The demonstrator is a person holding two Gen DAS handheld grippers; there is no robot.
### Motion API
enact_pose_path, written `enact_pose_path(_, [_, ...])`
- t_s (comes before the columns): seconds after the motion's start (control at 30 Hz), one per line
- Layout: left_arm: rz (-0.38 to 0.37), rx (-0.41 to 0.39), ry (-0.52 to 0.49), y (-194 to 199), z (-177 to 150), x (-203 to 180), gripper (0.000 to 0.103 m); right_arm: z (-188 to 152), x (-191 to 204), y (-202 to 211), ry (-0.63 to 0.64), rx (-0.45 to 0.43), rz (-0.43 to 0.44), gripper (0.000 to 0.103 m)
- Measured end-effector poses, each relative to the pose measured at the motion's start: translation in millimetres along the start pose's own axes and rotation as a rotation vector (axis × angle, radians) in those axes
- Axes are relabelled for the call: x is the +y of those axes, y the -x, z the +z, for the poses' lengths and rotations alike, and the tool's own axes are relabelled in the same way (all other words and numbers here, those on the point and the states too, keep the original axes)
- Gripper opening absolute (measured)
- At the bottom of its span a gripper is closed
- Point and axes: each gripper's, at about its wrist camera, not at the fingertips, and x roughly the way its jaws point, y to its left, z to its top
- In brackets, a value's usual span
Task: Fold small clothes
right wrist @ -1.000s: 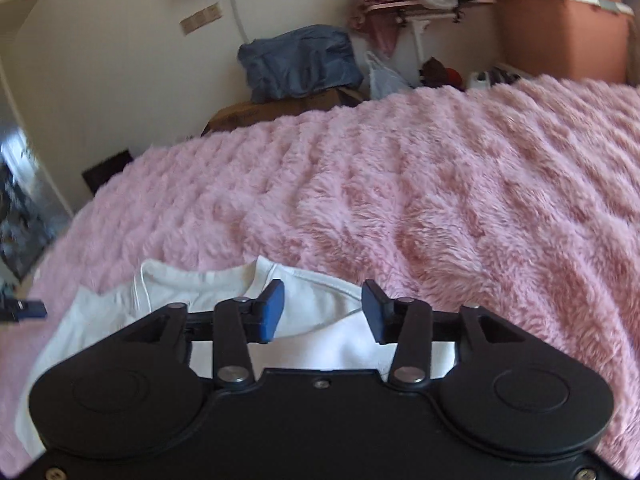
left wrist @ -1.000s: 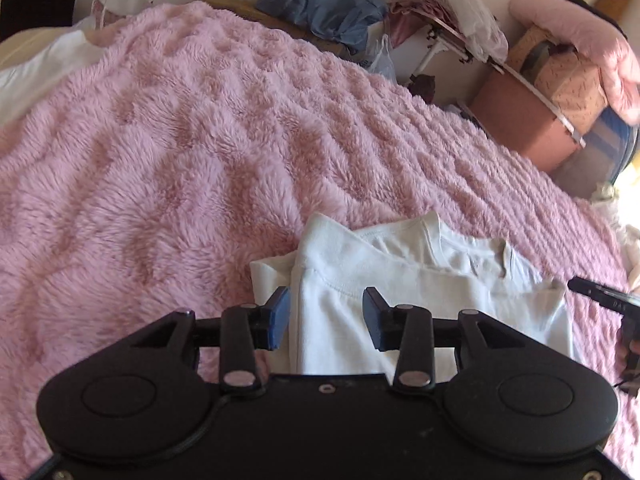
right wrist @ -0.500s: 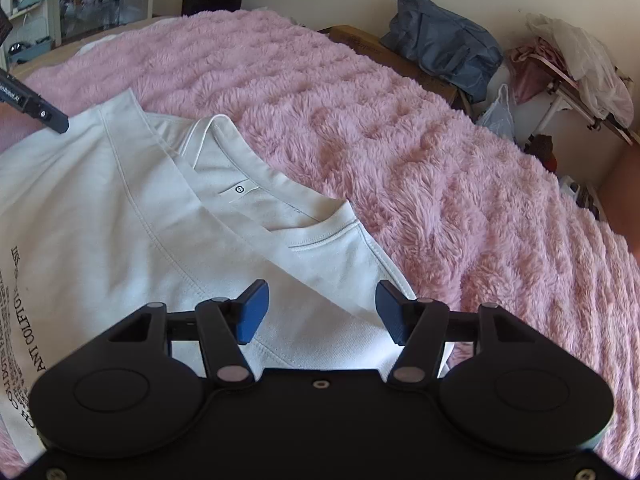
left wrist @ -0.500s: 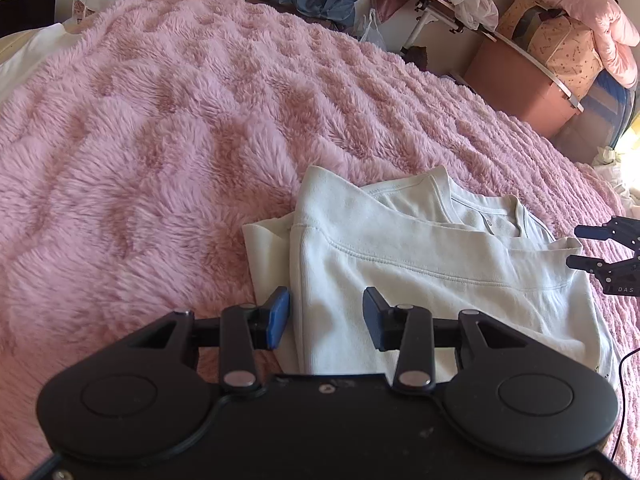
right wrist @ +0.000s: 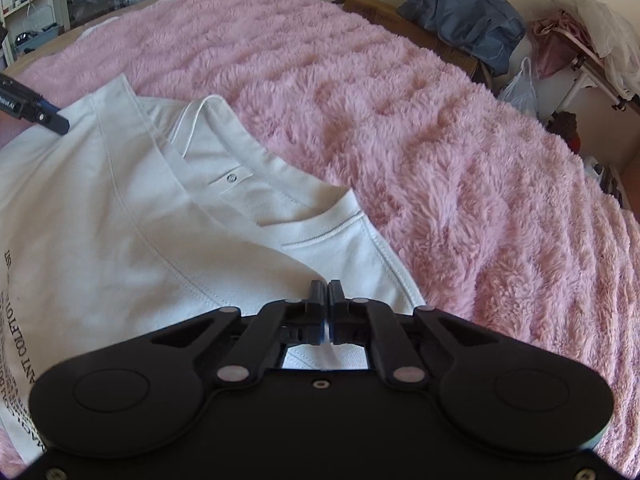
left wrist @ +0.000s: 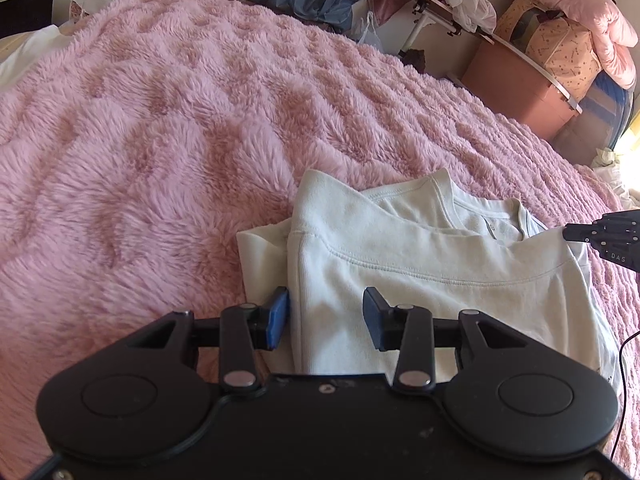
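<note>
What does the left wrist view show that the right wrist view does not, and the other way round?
Only the left wrist view shows the left gripper open over the shirt's folded edge, and a brown box with a pink quilt on it. Only the right wrist view shows the right gripper shut on the shirt's fabric, black lettering on the shirt, and shelves. Both show the white shirt, the pink blanket and a blue bag.
</note>
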Motion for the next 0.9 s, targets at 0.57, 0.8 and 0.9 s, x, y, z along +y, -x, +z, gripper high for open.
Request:
enact_pose_path(0.57, [-0.066,-0.048,0.114,-26.4,23.0,12.1,0.036,-40.9,-50.8,30.5,-0.284,-0.134,-0.087,0.03])
enact_pose_path(0.8, [-0.091,-0.041,0.167,-35.0,22.2,14.4,0.035,-87.8,-68.7,30.2,-0.368,-0.06,-0.089,0.03])
enact_pose_path(0.9, [-0.072,-0.025,0.13,-37.5,22.6,6.9,0.016,-91.6,-65.0,19.6,-0.373,-0.059,-0.08,0.03])
